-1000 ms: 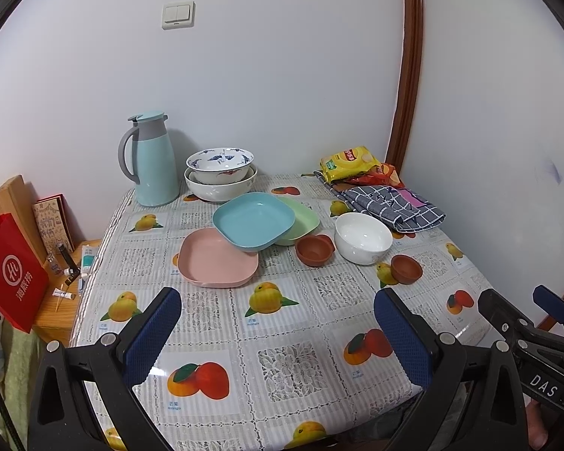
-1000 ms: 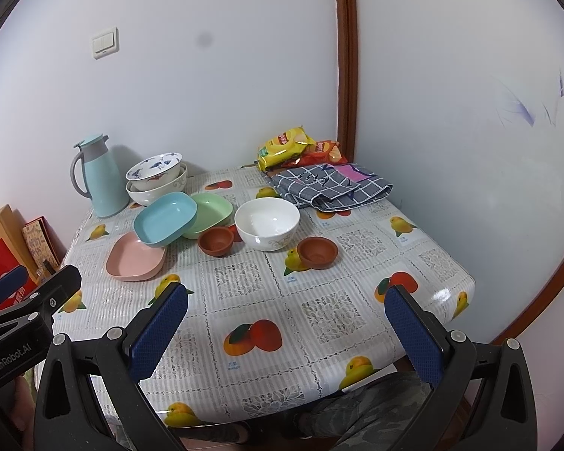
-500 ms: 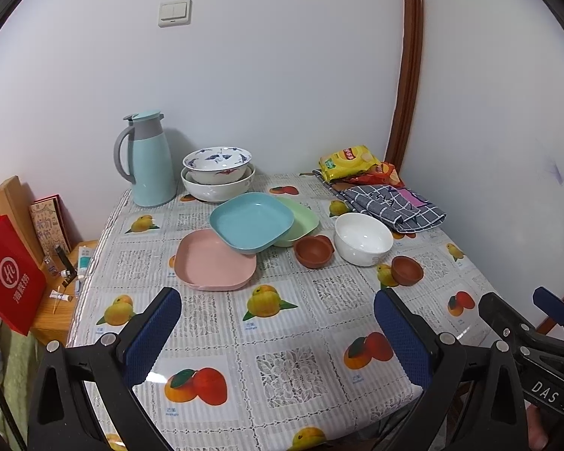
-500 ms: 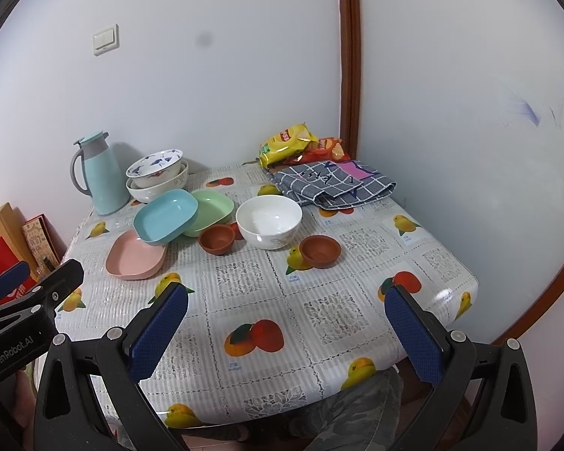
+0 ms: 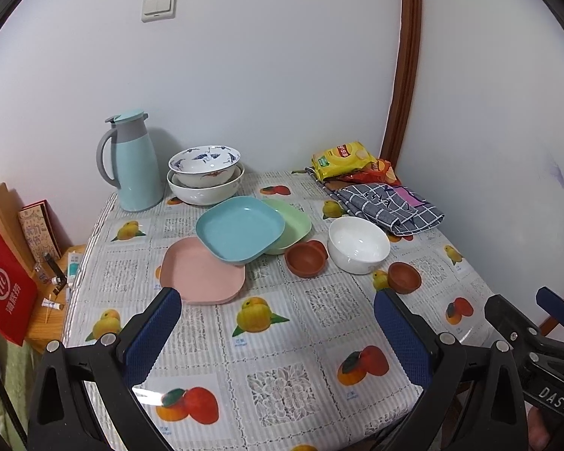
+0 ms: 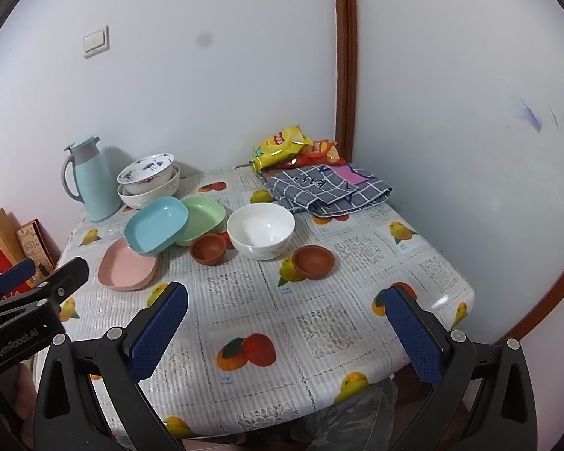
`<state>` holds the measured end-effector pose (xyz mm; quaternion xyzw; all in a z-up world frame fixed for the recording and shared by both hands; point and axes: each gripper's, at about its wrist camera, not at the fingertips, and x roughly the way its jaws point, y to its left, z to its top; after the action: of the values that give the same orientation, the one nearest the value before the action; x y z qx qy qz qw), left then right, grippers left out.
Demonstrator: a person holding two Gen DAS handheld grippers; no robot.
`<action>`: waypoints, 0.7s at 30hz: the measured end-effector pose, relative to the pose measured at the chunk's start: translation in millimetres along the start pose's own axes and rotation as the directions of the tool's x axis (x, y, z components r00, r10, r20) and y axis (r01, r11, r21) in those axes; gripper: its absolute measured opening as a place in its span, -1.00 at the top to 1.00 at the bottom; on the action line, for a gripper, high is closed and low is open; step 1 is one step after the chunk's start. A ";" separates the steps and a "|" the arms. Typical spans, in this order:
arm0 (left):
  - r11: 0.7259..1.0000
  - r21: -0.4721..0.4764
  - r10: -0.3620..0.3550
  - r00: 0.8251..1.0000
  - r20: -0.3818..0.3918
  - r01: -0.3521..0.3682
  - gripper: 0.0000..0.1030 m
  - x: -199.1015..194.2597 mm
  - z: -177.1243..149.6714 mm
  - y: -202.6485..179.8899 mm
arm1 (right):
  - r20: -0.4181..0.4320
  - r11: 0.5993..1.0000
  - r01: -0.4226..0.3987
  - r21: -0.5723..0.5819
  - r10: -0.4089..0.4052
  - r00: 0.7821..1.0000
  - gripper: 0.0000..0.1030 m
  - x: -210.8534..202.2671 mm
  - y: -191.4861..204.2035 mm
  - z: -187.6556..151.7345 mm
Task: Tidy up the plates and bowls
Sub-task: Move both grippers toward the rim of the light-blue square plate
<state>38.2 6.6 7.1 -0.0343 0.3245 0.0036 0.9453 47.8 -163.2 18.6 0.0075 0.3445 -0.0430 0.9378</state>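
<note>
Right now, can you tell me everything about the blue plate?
The blue plate is a squarish dish with rounded corners and a raised rim. It looks like smooth plastic and seems empty. It sits tilted, leaning across the pink plate in front and the green plate behind it, near the middle of the table. No tool touches it.
</note>
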 end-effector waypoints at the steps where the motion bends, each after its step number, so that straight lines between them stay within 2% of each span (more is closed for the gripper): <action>1: 1.000 0.005 -0.004 1.000 0.000 0.004 -1.00 1.9 2.5 -0.5 | -0.001 1.000 -0.004 -0.004 0.004 1.000 -1.00 1.6 0.1 2.4; 11: 0.999 0.022 -0.026 0.999 -0.044 0.027 -1.00 35.9 24.7 5.3 | -0.025 0.998 0.015 -0.057 -0.017 1.000 -1.00 34.7 7.9 24.6; 14: 0.999 0.004 -0.034 0.997 -0.068 0.034 -1.00 51.2 29.1 11.4 | -0.050 0.999 0.003 -0.053 -0.006 0.999 -1.00 55.4 8.7 31.1; 18: 0.999 -0.048 0.006 0.992 -0.123 -0.012 -1.00 77.4 34.6 25.4 | -0.076 0.998 -0.049 -0.040 0.046 0.996 -1.00 83.6 10.2 37.3; 21: 0.997 -0.076 -0.011 0.990 -0.139 0.000 -1.00 93.4 38.5 37.7 | -0.092 0.997 -0.059 -0.049 0.054 0.994 -1.00 105.9 17.6 41.3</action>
<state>134.4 45.4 -22.3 -0.0713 0.3892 0.0110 0.9183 156.3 -155.4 -18.6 -0.0052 0.3874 -0.0071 0.9219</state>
